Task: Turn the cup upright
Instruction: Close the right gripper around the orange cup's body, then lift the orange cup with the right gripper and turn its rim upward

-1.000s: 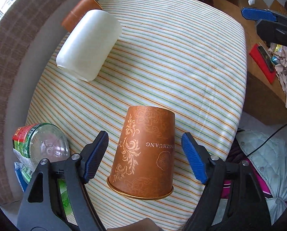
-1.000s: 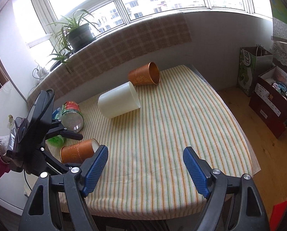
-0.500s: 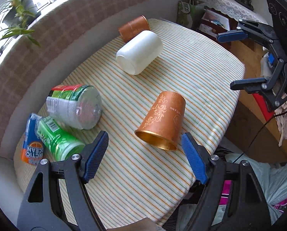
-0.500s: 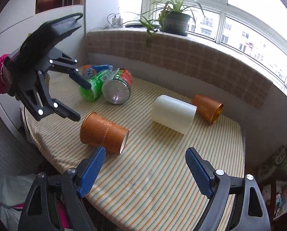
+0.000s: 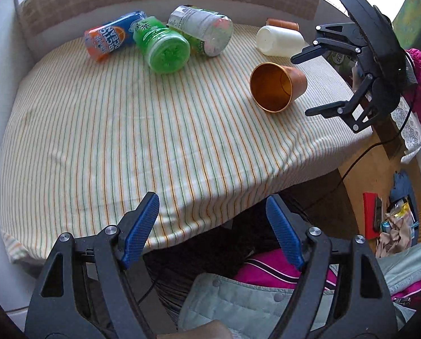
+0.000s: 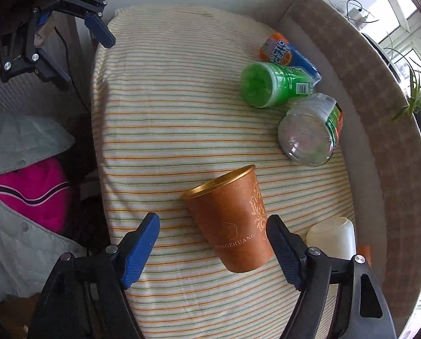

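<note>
Cup: the brown paper cup (image 6: 233,223) lies on its side on the striped tablecloth (image 6: 165,118), gold rim facing away from the right wrist camera, base toward it.
Right gripper: the right gripper (image 6: 213,243) has its blue fingers spread wide on either side of the cup's lower half, nothing pinched; whether a pad touches the cup I cannot tell.
Left gripper: the left gripper (image 5: 213,226) sits off the near edge of the table, fingers wide apart, holding nothing, well apart from the cup (image 5: 278,86).
Seen from the left: the cup's open mouth faces this camera, with the right gripper (image 5: 317,82) just beside it.
Neighbours: a white cup (image 5: 279,41) lies on its side behind; a green bottle (image 5: 162,46), a clear jar (image 5: 204,34) and a blue-and-orange can (image 5: 111,38) lie clustered at the far side.
</note>
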Motion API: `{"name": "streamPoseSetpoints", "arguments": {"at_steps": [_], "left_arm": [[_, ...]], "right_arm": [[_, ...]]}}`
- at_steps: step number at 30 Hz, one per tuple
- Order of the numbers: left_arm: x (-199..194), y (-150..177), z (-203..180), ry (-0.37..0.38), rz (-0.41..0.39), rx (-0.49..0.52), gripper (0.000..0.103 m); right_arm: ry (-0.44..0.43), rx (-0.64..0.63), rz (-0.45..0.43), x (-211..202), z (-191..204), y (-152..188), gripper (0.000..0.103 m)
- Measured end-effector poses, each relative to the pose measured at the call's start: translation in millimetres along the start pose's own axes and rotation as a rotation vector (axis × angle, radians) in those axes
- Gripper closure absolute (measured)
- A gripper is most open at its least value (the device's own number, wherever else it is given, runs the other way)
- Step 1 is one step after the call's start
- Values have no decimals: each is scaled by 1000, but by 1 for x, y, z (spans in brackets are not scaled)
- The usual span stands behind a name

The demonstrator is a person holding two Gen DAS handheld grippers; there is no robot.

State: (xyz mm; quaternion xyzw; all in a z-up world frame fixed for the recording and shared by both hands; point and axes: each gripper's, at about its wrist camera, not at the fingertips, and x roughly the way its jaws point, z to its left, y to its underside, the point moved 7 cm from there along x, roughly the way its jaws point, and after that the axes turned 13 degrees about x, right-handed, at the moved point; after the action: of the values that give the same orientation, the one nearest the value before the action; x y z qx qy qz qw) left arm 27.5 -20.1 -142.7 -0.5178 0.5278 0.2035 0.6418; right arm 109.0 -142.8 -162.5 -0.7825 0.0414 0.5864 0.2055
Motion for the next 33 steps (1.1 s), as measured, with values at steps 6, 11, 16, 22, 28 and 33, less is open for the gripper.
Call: {"name": "streamPoseSetpoints", "arguments": {"at_steps": [6, 11, 16, 22, 28, 33], "left_arm": [[-7, 16, 8, -7, -32, -78, 22], [-6, 13, 6, -4, -62, -80, 22], [-4, 9, 0, -6, -79, -57, 22], [-6, -3, -2, -28, -113, -43, 22], [-5, -17, 1, -32, -152, -56, 22], [2, -25, 5, -10, -168, -73, 22]], "right_arm": [[69, -153, 108, 29, 0, -3, 22], [96, -157, 116, 39, -7, -11, 25], [112, -106, 116, 48, -20, -19, 33], [51, 55, 49, 42, -31, -21, 35], [20, 349, -74, 28, -46, -12, 35], [-8, 610, -157, 11, -48, -2, 35]]}}
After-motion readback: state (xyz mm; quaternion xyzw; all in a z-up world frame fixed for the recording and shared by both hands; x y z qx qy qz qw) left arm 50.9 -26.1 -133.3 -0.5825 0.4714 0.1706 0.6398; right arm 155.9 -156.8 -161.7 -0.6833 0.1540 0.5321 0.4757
